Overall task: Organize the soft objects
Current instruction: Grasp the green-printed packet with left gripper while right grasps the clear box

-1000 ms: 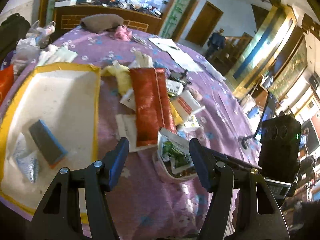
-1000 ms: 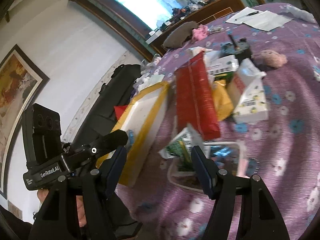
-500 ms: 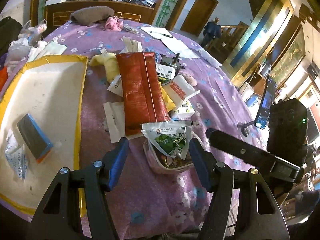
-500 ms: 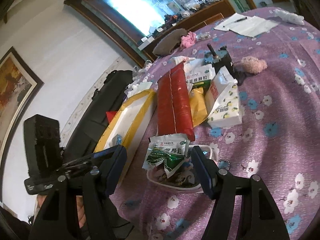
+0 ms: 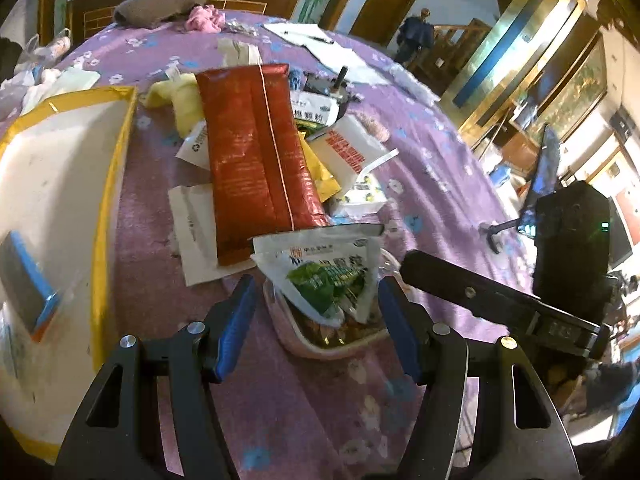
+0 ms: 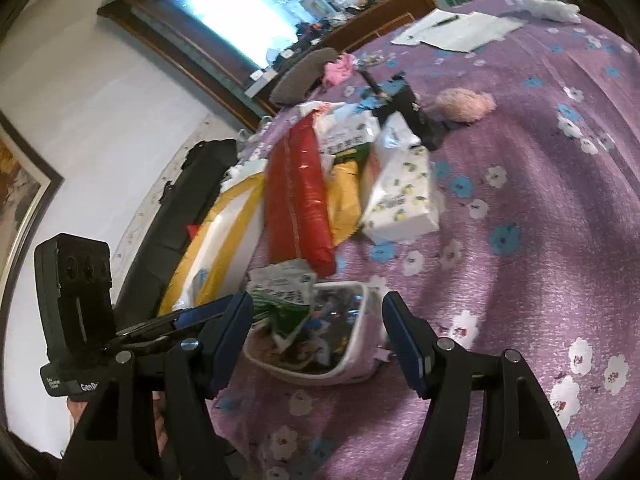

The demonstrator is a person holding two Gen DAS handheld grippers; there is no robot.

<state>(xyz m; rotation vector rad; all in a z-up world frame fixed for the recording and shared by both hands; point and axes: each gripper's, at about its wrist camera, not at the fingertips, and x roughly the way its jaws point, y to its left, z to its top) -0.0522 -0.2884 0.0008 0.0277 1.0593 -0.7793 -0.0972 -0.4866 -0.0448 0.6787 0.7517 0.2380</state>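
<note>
Purple flowered cloth (image 5: 432,184) fills the left wrist view, where the left gripper (image 5: 312,312), jaws wide and empty, has dropped closer over the last second to a green-and-white crumpled sachet (image 5: 324,268) now framed between its tips; the sachet sticks out of a shallow pale plastic tub (image 5: 320,346) of mixed wrappers, with a long red foil pack (image 5: 256,160) beyond and, at left, a yellow-rimmed white tray (image 5: 108,184) holding a grey-blue sponge (image 5: 24,280). From the right wrist view, the right gripper (image 6: 318,330), likewise wide apart and holding nothing, has also closed in on that tub (image 6: 352,356), a lemon-print tissue pack (image 6: 400,196) lying farther off, so a first pick looks near.
</note>
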